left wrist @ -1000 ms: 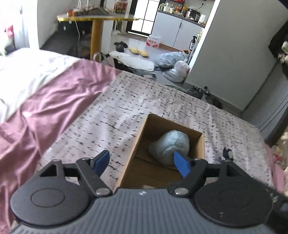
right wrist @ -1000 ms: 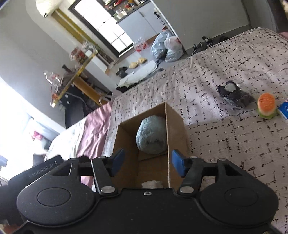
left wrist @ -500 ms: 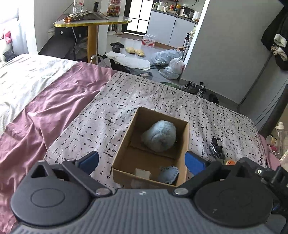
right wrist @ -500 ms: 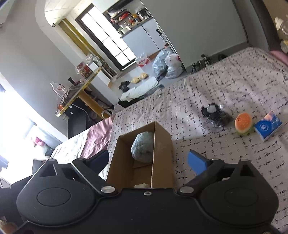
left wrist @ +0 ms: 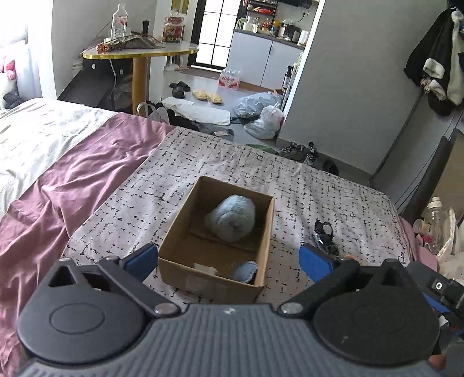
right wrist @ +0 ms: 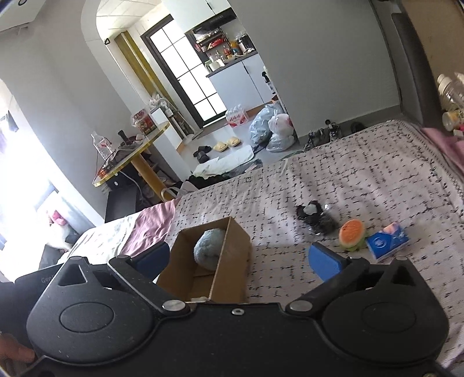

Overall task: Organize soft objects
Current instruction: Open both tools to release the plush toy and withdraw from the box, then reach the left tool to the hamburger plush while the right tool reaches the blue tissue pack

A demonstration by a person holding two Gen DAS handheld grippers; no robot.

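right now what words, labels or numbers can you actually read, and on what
"Gen": raised letters on the black casing at the right wrist view's left edge; the rest is cut off.
Blue tissue pack: round logo and print, too small to read.
Red snack bag on the round table: print too blurred.
Water bottle label: unreadable.
Pack of bottles on the floor: red print, unreadable.
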